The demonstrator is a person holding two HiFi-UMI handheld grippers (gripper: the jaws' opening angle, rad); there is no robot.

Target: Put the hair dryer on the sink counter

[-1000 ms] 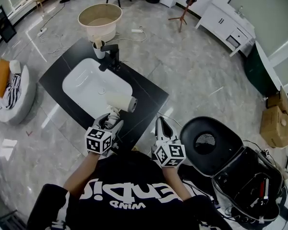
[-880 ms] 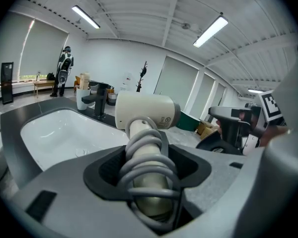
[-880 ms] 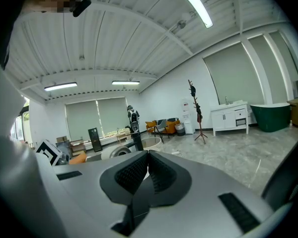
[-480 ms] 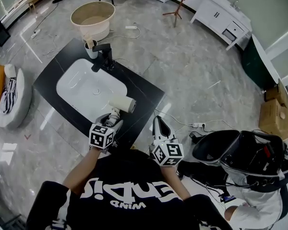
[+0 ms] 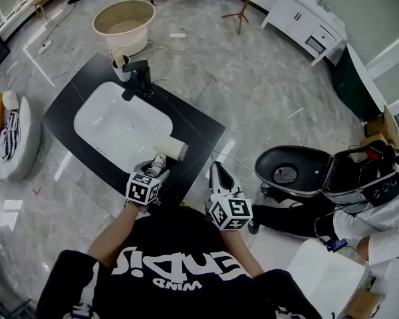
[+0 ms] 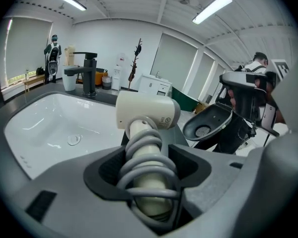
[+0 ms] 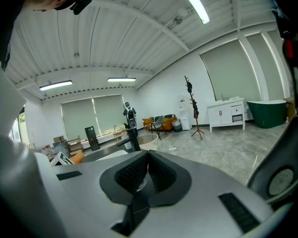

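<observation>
From overhead, the left gripper [image 5: 156, 167] sits at lower centre of the frame, clamped on the handle of the cream dryer [image 5: 171, 149]. The dryer's barrel lies over the front right corner of the white basin [image 5: 120, 121], at the edge of the black counter [image 5: 198, 130]. From this height I cannot tell whether it touches the counter.

The left gripper view, up close, adds what the overhead misses. A grey cord [image 6: 148, 155] is coiled round the handle, and both jaws press on the coils. The barrel points to the right of the frame. A black tap [image 6: 87, 77] stands in the upper left with a white cup [image 6: 69, 78] beside it.

The right gripper [image 5: 217, 173] is just right of centre overhead, off the counter's edge. Its own view shows the jaws closed together with nothing between them, and the room beyond.

There is a small round mark with fine print on the barrel, too small to read. The big white letters on the black shirt [image 5: 173, 271] at the bottom of the overhead frame are upside down, and I cannot read them.
</observation>
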